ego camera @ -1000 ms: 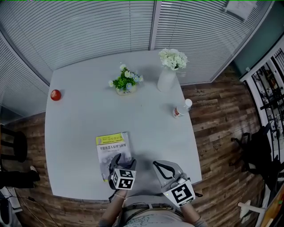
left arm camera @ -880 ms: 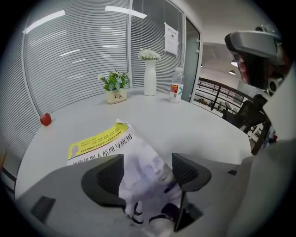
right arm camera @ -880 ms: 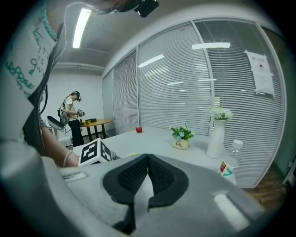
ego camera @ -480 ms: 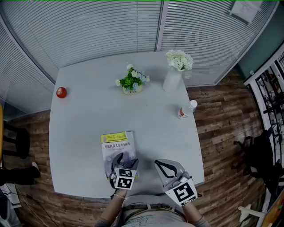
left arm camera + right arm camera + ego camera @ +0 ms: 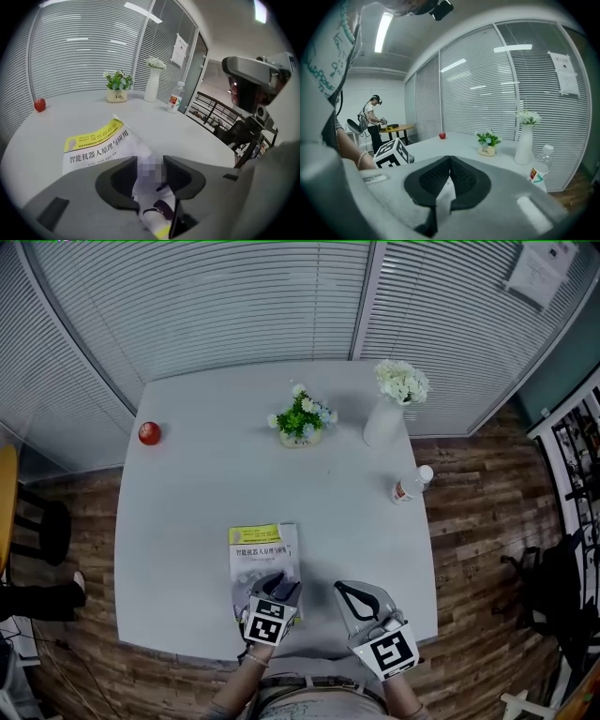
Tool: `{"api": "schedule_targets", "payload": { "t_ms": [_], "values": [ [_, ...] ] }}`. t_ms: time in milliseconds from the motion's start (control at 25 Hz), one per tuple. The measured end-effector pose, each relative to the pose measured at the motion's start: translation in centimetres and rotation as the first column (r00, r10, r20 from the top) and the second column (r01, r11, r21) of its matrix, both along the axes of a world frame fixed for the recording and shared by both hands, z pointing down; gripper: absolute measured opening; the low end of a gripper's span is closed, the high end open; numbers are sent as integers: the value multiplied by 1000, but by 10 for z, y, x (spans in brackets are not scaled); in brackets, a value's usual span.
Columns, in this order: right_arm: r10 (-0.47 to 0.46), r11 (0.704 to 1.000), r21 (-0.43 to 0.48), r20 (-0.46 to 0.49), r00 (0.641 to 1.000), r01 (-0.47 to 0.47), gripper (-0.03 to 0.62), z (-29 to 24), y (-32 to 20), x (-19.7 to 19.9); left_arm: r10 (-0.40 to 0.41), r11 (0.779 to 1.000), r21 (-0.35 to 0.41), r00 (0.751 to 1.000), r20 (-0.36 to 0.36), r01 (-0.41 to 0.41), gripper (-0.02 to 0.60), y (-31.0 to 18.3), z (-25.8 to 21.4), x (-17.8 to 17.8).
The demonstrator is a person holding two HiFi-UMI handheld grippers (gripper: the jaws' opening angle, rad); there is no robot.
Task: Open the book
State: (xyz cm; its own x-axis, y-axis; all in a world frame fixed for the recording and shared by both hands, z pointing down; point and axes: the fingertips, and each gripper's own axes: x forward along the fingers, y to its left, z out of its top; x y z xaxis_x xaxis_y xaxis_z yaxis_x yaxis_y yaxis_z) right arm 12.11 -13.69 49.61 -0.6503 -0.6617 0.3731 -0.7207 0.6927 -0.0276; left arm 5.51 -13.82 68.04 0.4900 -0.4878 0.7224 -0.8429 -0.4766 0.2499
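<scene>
A closed book (image 5: 265, 554) with a white cover and a yellow band at its far end lies on the pale table (image 5: 216, 465), near the front edge. My left gripper (image 5: 278, 583) points down at the book's near edge, right of middle. In the left gripper view the book (image 5: 101, 143) runs under my left gripper (image 5: 150, 168). Its jaws have just been closing and stand part-way apart, with the cover's near edge showing in the gap. My right gripper (image 5: 354, 592) hovers right of the book, off it. Its jaws (image 5: 450, 161) meet at the tips on nothing.
A red apple (image 5: 148, 433) sits at the table's far left. A small potted plant (image 5: 302, 420) and a white vase of flowers (image 5: 392, 404) stand at the back. A water bottle (image 5: 411, 486) is near the right edge. A person stands far off by another table (image 5: 396, 127).
The left gripper's jaws have narrowed over the book's near edge. The head view has shifted a little, so everything sits further right. The right gripper has stayed put.
</scene>
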Motion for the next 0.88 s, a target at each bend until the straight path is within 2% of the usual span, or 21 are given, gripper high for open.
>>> {"api": "schedule_targets", "payload": {
  "t_ms": [240, 520, 720, 880],
  "values": [
    [-3, 1000, 20, 5, 1000, 3, 3, -4, -6, -7, 25, 999, 28, 999, 32, -26, 147, 2, -2, -6],
    [-4, 1000, 4, 4, 1000, 4, 3, 2, -3, -10, 21, 1000, 18, 1000, -17, -20, 140, 4, -16, -9],
    [-11, 1000, 15, 16, 1000, 10, 3, -2, -2, -16, -4, 1000, -13, 996, -84, 3, 86, 6, -23, -8],
    [-14, 1000, 18, 20, 1000, 14, 3, -3, 0, -21, -14, 1000, -19, 994, -106, 13, 66, 8, -25, -11]
  ]
}}
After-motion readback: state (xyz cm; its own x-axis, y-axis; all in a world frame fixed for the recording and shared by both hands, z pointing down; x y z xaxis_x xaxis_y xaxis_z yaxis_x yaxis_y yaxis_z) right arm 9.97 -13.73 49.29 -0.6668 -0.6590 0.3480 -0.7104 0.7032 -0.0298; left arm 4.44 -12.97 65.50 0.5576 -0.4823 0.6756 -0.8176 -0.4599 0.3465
